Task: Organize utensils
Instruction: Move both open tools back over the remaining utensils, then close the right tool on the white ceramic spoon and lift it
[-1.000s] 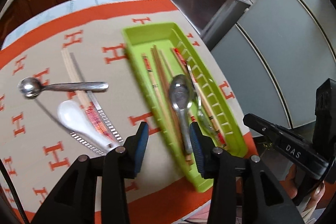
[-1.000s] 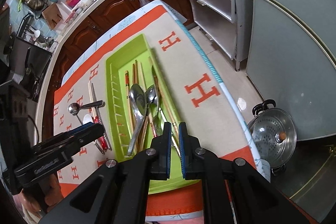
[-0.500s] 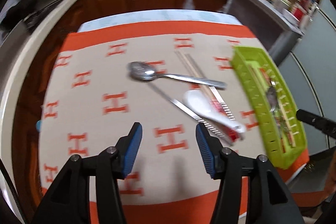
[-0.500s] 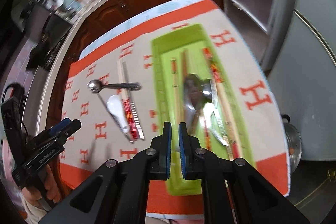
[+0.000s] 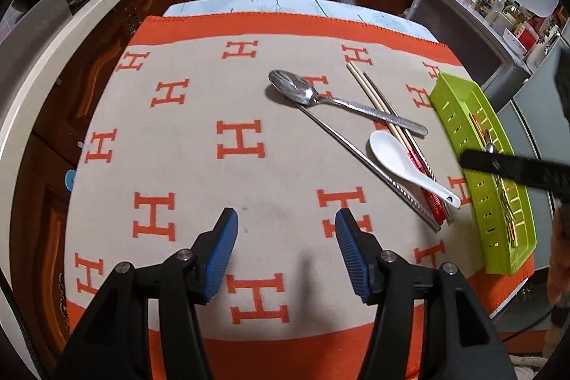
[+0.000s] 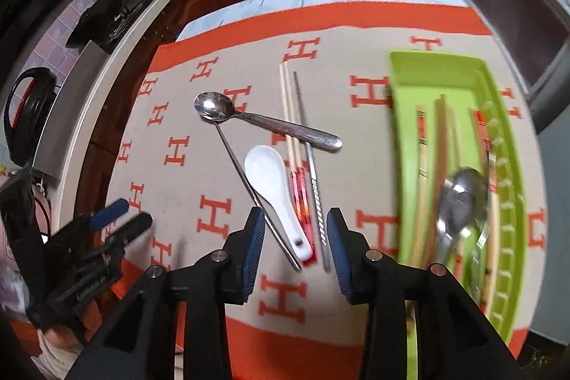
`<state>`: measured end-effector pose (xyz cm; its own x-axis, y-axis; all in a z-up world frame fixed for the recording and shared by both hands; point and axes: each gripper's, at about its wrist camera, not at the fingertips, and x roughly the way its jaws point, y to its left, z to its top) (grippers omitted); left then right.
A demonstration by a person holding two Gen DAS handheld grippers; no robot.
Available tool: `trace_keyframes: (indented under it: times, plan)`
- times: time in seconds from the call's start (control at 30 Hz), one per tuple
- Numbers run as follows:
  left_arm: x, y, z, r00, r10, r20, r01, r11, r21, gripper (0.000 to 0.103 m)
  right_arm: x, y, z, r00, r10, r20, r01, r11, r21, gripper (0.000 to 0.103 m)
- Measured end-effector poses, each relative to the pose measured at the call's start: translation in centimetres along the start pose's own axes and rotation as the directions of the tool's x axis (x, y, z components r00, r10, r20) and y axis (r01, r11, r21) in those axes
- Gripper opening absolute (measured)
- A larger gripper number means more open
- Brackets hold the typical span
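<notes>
**Mid-sort: right claw lining up on the leftover pile**

Step in hand, my read: tray part-loaded, next pick coming up from the loose utensils on the surface.

- Right claw (image 6: pixel 295 248): jaws apart, just been opening, nothing between the pads. It hangs over the near ends of the pile; white spoon (image 6: pixel 272 187) handle tip and the twisted metal chopstick (image 6: pixel 313 187) end sit in the gap as seen from the right wrist cam, but no contact visible.
- Left claw (image 5: pixel 286 251): jaws apart, also just been widening, empty. Over bare cloth (image 5: pixel 199 116), well apart from the utensils.
- Green tray (image 6: pixel 445 66): at the right side of the surface, already holds a metal spoon + several chopsticks (blurred, can't count).
- Still loose: steel spoon (image 5: pixel 295 89) lying across the pale chopstick (image 5: pixel 370 95); white spoon resting over the red-ended chopstick (image 6: pixel 298 191); second metal chopstick (image 5: pixel 342 139) running diagonally from the steel spoon's bowl toward the pile's near end.

Next move, imo: drop the right claw, close on ONE item. White spoon handle is on top, so easiest first. Ends are bunched tight, so risk of pinching two at once or dragging the chopsticks underneath. Metal sticks are thin and flat on cloth, so need a low, square pinch.
</notes>
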<state>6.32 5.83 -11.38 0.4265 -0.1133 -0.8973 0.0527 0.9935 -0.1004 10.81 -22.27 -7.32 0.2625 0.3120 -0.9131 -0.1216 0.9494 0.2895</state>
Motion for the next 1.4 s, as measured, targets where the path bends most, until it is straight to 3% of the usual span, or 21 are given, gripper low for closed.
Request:
trace_keyframes:
  times: [0.2,0.33,0.5,0.77,1.13,1.4]
  plan:
    - [1.1,0.3,-0.7,0.999,-0.018,-0.032,0.018,1.000,-0.001,0.056,4.2,0.0,3.2,0.998,0.020,-0.061,-0.021,1.000,-0.023,0.031]
    - [1.4,1.0,-0.9,0.999,-0.020,-0.041,0.019,1.000,-0.019,0.056,6.8,0.2,4.3,0.994,0.034,-0.105,-0.037,0.999,-0.023,0.025]
    - [1.7,2.0,-1.2,0.999,-0.020,-0.050,0.017,0.999,-0.043,0.056,9.1,0.8,5.0,0.991,0.010,-0.130,-0.017,0.999,-0.048,0.025]
    - [2.0,2.2,-1.5,0.998,-0.023,-0.058,0.020,0.999,-0.048,0.056,10.0,1.7,5.4,0.991,-0.020,-0.131,0.010,0.996,-0.084,0.025]
    - [2.1,2.1,-1.8,0.998,-0.022,-0.065,0.019,0.999,-0.045,0.061,10.8,3.0,5.0,0.985,0.001,-0.172,-0.025,0.991,-0.134,0.025]
    - [2.3,2.2,-2.0,0.997,-0.024,-0.073,0.021,0.999,-0.047,0.061,11.2,3.9,4.2,0.984,-0.039,-0.172,0.001,0.977,-0.213,0.025]
